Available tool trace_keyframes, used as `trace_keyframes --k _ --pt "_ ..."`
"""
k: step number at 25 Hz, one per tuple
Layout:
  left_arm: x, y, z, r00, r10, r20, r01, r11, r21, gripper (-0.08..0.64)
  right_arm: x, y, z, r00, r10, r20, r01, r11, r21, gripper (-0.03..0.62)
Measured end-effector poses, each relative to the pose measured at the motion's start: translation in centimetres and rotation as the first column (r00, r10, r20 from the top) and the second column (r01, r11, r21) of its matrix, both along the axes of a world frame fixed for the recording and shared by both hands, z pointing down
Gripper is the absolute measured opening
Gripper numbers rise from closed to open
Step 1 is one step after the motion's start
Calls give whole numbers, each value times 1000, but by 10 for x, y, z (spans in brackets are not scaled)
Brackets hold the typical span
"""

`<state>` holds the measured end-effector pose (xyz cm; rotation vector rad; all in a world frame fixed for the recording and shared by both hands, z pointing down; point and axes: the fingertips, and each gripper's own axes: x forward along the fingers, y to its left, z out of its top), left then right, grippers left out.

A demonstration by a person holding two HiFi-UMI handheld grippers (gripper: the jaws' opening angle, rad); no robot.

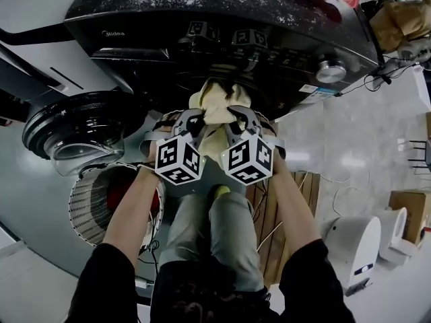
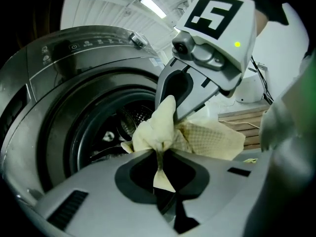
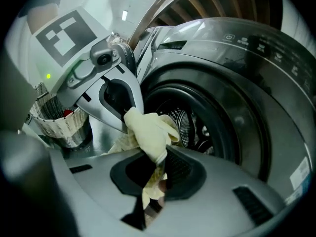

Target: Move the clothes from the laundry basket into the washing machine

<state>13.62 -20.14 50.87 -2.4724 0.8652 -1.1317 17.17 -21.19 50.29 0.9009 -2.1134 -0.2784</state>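
A pale yellow cloth (image 1: 217,105) hangs bunched between both grippers, just in front of the dark washing machine (image 1: 222,19) and its round opening. My left gripper (image 1: 196,121) is shut on the cloth's left part (image 2: 159,154). My right gripper (image 1: 236,118) is shut on its right part (image 3: 154,174). The two grippers sit side by side, almost touching. In the left gripper view the cloth (image 2: 170,127) sits before the drum (image 2: 116,130). The white laundry basket (image 1: 101,210) stands at lower left with something red inside; it also shows in the right gripper view as the basket (image 3: 59,125).
The machine's round door (image 1: 74,123) stands swung open to the left, above the basket. Wooden slats (image 1: 269,221) lie on the floor at the right, with a white device (image 1: 353,247) and a cardboard box (image 1: 407,210) beyond. The person's legs are below the grippers.
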Motion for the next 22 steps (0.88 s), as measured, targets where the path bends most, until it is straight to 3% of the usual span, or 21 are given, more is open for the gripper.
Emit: trace_keyframes --k 5,11,22 --pt "-1 -30 13 1000 -24 -19 26 997 79 41 0 -28 12 999 22 36 -24 998 64 43" --pt "-1 -58 29 1000 -29 9 27 985 169 41 2 -55 31 990 81 113 -94 988 121 43" --pt "-2 -115 42 999 -48 -5 48 969 244 41 6 -105 44 971 141 195 -181 962 205 41"
